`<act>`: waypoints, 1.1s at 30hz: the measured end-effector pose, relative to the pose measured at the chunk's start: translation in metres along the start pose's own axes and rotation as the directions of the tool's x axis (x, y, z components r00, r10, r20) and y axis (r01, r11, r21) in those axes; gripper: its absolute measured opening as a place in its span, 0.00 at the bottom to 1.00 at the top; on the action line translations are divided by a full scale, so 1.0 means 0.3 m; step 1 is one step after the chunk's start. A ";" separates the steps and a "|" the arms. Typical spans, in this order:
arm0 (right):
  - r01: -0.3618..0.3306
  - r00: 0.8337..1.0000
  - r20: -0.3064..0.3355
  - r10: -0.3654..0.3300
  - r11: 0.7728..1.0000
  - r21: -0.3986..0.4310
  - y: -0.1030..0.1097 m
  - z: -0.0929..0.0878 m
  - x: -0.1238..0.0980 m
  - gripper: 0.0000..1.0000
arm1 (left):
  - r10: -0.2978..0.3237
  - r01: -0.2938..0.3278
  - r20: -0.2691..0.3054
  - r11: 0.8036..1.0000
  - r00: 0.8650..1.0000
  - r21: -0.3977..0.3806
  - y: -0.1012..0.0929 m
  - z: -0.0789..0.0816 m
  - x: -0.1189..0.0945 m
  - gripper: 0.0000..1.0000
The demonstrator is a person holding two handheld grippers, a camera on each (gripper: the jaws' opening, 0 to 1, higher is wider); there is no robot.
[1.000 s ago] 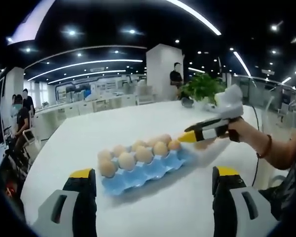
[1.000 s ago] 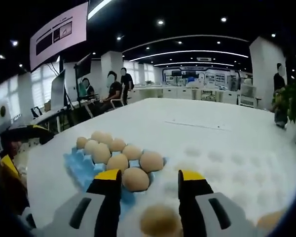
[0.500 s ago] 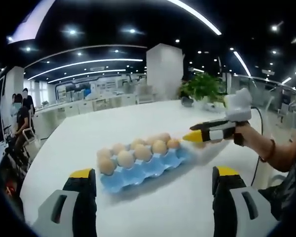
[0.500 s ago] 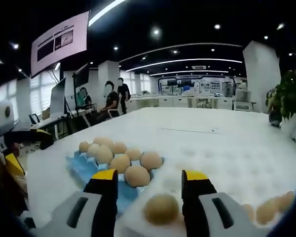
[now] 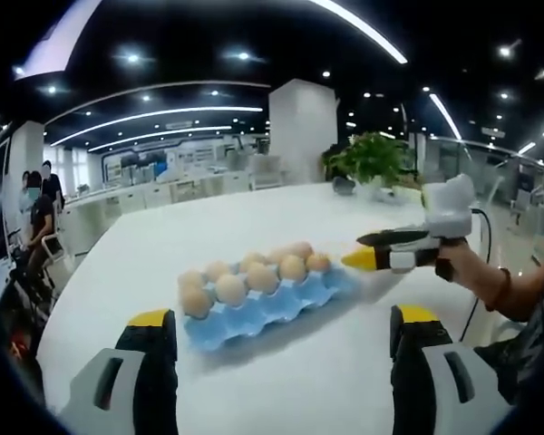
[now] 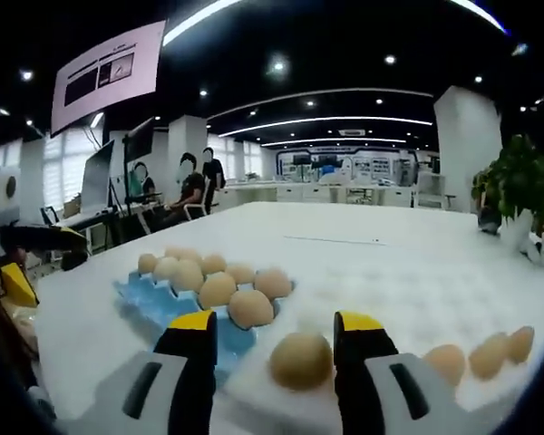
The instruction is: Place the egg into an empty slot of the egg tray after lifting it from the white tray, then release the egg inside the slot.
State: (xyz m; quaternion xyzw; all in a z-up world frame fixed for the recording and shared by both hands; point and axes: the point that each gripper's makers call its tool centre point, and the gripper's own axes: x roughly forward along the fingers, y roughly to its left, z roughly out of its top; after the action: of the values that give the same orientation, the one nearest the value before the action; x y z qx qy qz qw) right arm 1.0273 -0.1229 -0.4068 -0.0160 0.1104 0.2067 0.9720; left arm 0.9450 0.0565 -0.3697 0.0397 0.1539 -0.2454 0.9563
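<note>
The right gripper (image 6: 274,337) stands with jaws wide apart, an egg (image 6: 301,360) lying between them — unheld, on the white tray (image 6: 417,317) near its edge beside the blue egg tray (image 6: 150,304). The left gripper (image 5: 276,331) is likewise open and empty. The egg looks light, smooth, brittle — best taken gently across its middle.

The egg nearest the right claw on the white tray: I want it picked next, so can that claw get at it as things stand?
Probably yes. The egg lies on the white tray right between the open right claw tips, with nothing over it; the blue egg tray sits off to one side.
</note>
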 end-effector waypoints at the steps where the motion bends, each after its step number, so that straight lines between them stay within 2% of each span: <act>1: 0.026 1.000 0.007 -0.026 1.000 -0.005 -0.002 -0.001 -0.004 0.53 | 0.000 0.000 0.001 1.000 1.000 0.001 0.000 0.000 -0.001 1.00; 4: 0.062 0.998 0.010 -0.062 0.998 0.002 0.004 -0.009 -0.007 0.53 | -0.001 0.001 0.004 1.000 1.000 0.001 0.000 0.002 -0.002 1.00; 6: 0.113 0.994 0.004 -0.114 0.993 0.036 -0.004 -0.020 -0.011 0.52 | -0.004 0.004 0.005 1.000 1.000 0.001 -0.002 0.002 -0.003 1.00; 10: 0.222 0.975 -0.008 -0.221 0.973 0.066 -0.046 -0.037 -0.018 0.42 | -0.010 0.010 0.004 1.000 1.000 0.005 -0.004 0.001 -0.006 1.00; 13: 0.230 0.973 0.000 -0.231 0.969 0.093 -0.044 -0.032 -0.016 0.41 | -0.011 0.011 0.001 1.000 1.000 0.008 -0.004 0.000 -0.008 1.00; 16: 0.265 0.964 -0.006 -0.266 0.962 0.069 -0.054 -0.037 -0.014 0.36 | -0.012 0.011 0.006 1.000 1.000 0.009 -0.003 0.004 -0.008 1.00; 19: 0.324 0.946 -0.020 -0.324 0.945 0.031 -0.075 -0.047 -0.017 0.30 | -0.024 0.023 0.026 1.000 0.999 0.014 -0.009 0.017 -0.007 1.00; 21: 0.338 0.940 -0.059 -0.336 0.940 0.040 -0.073 -0.066 -0.017 0.31 | -0.033 0.033 0.035 0.999 0.999 0.018 -0.016 0.024 -0.006 1.00; 23: 0.340 0.940 -0.038 -0.338 0.940 0.040 -0.072 -0.056 -0.012 0.31 | -0.035 0.034 0.036 0.999 0.999 0.021 -0.017 0.027 -0.006 1.00; 24: 0.347 0.937 -0.044 -0.346 0.937 0.022 -0.073 -0.059 -0.008 0.31 | -0.033 0.032 0.037 0.999 0.999 0.024 -0.016 0.027 -0.006 1.00; 25: 0.362 0.929 -0.055 -0.365 0.930 -0.060 -0.078 -0.067 -0.010 0.30 | -0.031 0.030 0.037 0.999 0.999 0.027 -0.014 0.028 -0.006 1.00; 26: 0.366 0.928 -0.046 -0.369 0.928 -0.066 -0.075 -0.068 -0.008 0.30 | -0.031 0.030 0.036 0.999 0.999 0.026 -0.013 0.027 -0.006 1.00; 27: 0.371 0.928 -0.027 -0.372 0.928 -0.033 -0.074 -0.068 -0.011 0.30 | -0.030 0.029 0.035 0.999 0.999 0.026 -0.012 0.025 -0.006 1.00; 30: 0.358 0.934 -0.009 -0.358 0.934 -0.011 -0.084 -0.065 -0.018 0.29 | -0.031 0.030 0.034 0.999 0.999 0.026 -0.012 0.019 -0.009 1.00; 32: 0.360 0.933 -0.002 -0.360 0.933 -0.016 -0.078 -0.062 -0.017 0.29 | -0.032 0.031 0.033 0.999 0.999 0.026 -0.012 0.017 -0.011 1.00; 33: 0.365 0.931 0.001 -0.365 0.930 -0.044 -0.073 -0.063 -0.016 0.29 | -0.032 0.032 0.033 0.999 0.999 0.027 -0.013 0.016 -0.012 1.00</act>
State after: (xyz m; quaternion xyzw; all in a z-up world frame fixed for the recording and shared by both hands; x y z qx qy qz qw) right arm 1.0281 -0.1463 -0.4247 -0.0580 0.1047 0.0248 0.9925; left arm 0.9416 0.0540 -0.3640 0.0457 0.1355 -0.2632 0.9541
